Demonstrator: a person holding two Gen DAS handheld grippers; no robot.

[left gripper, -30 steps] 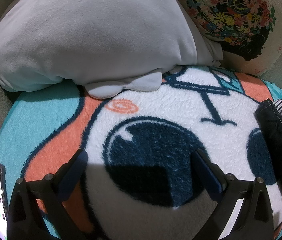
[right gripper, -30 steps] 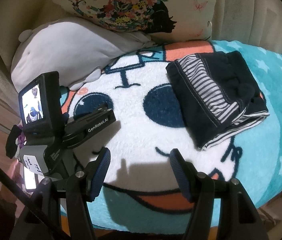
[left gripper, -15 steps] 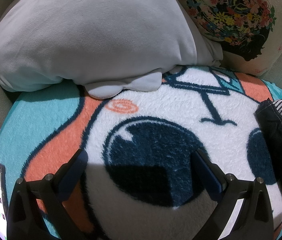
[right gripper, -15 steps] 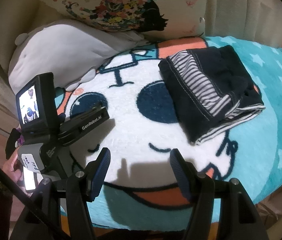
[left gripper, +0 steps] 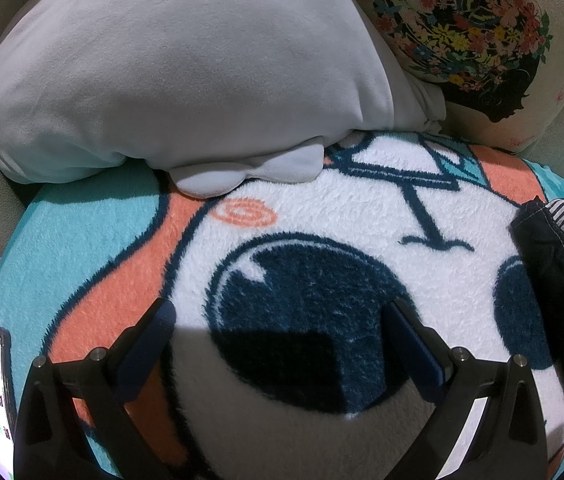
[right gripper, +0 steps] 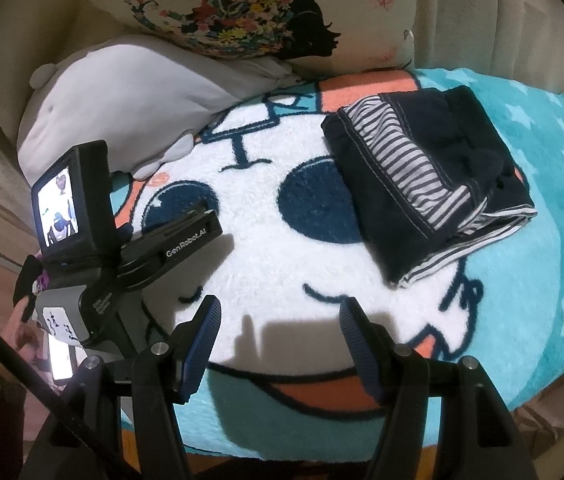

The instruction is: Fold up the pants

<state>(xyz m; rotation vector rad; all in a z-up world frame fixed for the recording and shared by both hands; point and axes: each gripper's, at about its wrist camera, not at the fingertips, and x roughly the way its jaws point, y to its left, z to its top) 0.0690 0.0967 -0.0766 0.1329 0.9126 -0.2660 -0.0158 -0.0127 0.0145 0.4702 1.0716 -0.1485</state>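
Left wrist low, close over blanket (left gripper: 322, 216); right wrist higher; both share it.

Right hand-held gripper (right gripper: 279, 334) shifted rightward, pants (right gripper: 426, 178) recentred

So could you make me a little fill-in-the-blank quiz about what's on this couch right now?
1. The dark pants lie ____ in a neat bundle on the cartoon blanket.
2. Both the left tongs and the right tongs are ____ and hold nothing.
3. The lining showing on the pants has a ____ pattern.
4. Behind the blanket, the grey cushion sits beside a pillow printed with ____.

Missing words: folded; open; striped; flowers
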